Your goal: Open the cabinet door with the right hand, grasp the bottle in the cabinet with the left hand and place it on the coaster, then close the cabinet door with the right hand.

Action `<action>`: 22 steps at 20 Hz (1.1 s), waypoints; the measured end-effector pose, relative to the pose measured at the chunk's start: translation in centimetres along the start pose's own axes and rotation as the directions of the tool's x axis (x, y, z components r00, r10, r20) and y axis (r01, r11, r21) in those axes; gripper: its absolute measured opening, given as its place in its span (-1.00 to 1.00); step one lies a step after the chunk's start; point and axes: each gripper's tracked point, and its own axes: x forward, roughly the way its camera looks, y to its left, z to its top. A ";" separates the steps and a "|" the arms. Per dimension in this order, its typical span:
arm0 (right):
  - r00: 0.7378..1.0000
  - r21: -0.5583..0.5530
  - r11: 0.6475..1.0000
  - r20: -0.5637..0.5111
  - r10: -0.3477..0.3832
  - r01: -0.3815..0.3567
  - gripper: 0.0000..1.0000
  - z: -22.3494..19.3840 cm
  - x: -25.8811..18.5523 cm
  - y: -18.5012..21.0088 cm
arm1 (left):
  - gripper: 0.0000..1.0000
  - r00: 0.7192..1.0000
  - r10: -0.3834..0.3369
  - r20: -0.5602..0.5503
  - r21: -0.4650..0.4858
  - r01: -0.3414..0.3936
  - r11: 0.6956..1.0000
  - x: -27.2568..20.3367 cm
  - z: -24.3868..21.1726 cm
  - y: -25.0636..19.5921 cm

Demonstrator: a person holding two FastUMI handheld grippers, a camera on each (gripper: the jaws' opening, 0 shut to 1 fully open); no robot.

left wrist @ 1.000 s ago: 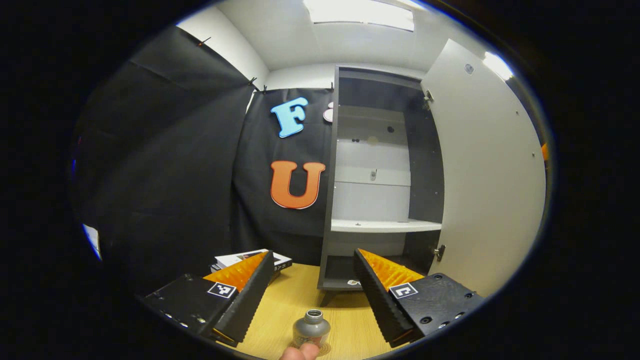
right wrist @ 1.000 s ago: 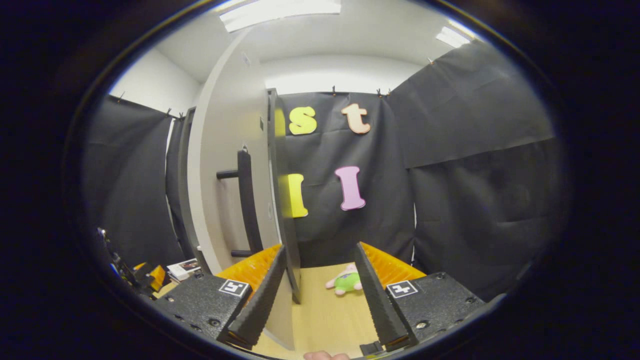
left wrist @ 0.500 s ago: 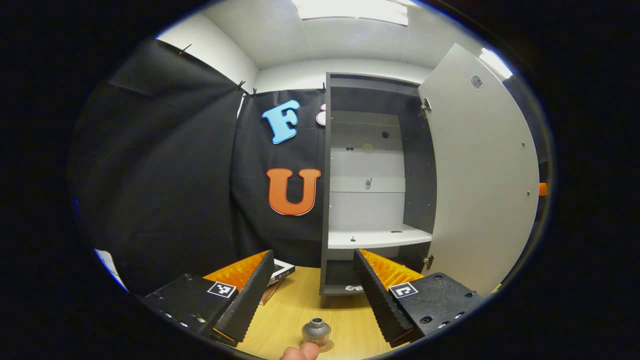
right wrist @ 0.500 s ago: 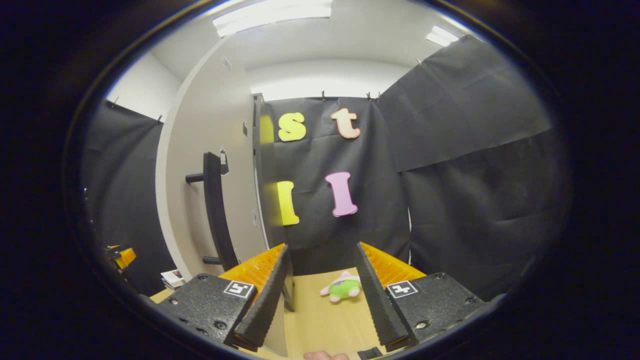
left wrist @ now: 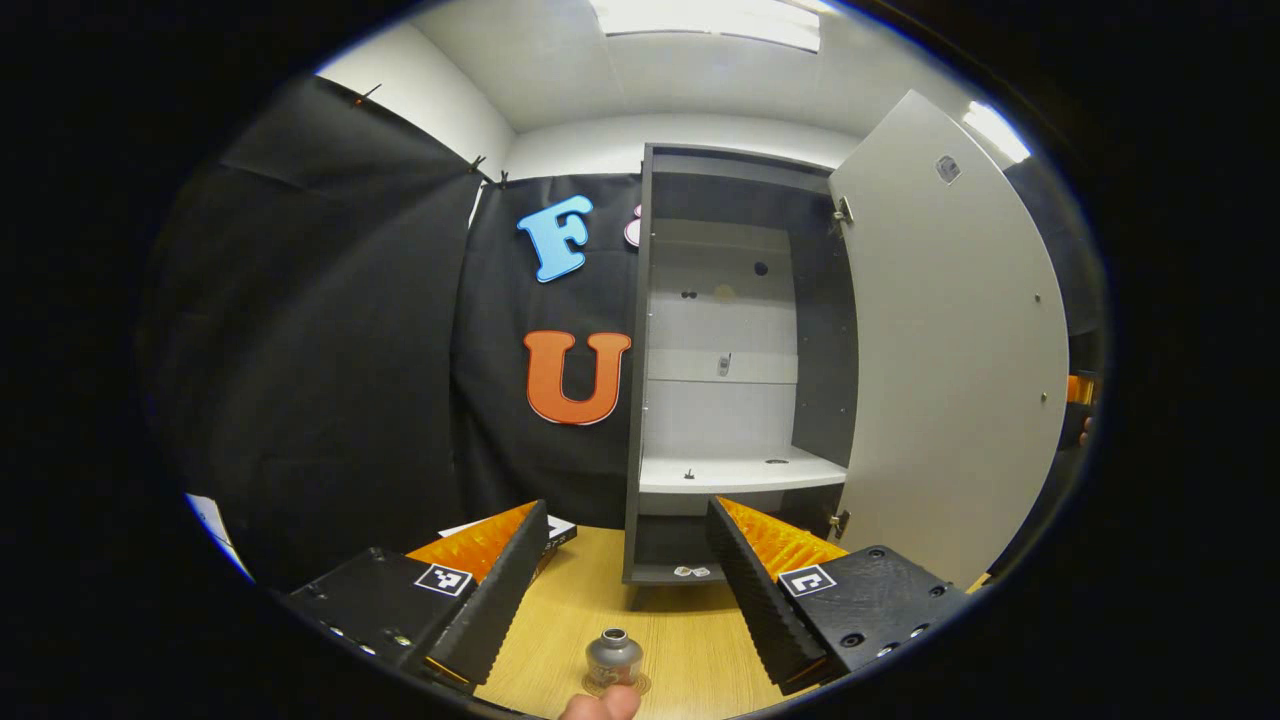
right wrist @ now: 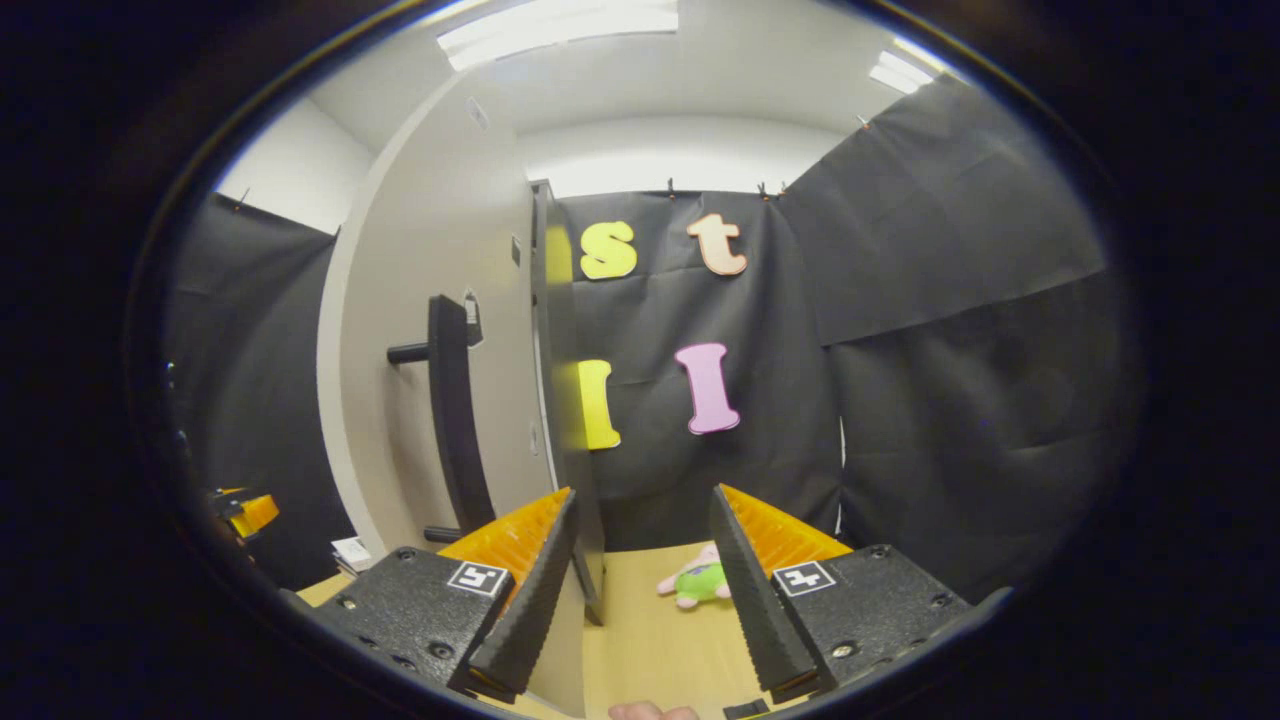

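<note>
Bottle (left wrist: pixel 613 659) stands on the coaster (left wrist: pixel 640 686) on the bench (left wrist: pixel 690 640); left hand-held gripper (left wrist: pixel 628 590) released, empty; right hand-held gripper (right wrist: pixel 640 580) also released beside the open cabinet door (right wrist: pixel 440 330); risk: a glancing push misses the handle (right wrist: pixel 452 410), leaving the door ajar.

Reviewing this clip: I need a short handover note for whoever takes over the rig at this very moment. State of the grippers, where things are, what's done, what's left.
Left gripper: open, holding nothing, above the table, facing the cabinet.
Right gripper: open, holding nothing, beside the door's outer face near the handle, not touching it.
Bottle: upright on the coaster on the table, below the left gripper.
Cabinet door: wide open.
Done: door opened, bottle placed on the coaster.
Left: close the door with the right gripper.
</note>
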 end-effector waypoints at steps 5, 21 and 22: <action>1.000 -0.004 1.000 -0.010 0.003 -0.004 0.59 -0.6 0.1 0.7 | 0.91 1.000 0.013 -0.009 -0.019 -0.013 1.000 0.1 -0.5 0.9; 0.964 0.038 0.964 -0.030 0.264 -0.262 0.58 -2.5 0.4 15.0 | 0.91 1.000 0.013 0.026 -0.021 -0.012 1.000 -0.5 0.0 3.6; 0.959 0.036 0.959 -0.034 0.282 -0.280 0.58 -2.5 0.7 16.1 | 0.91 1.000 0.013 0.025 -0.020 -0.013 1.000 -0.5 -0.1 3.9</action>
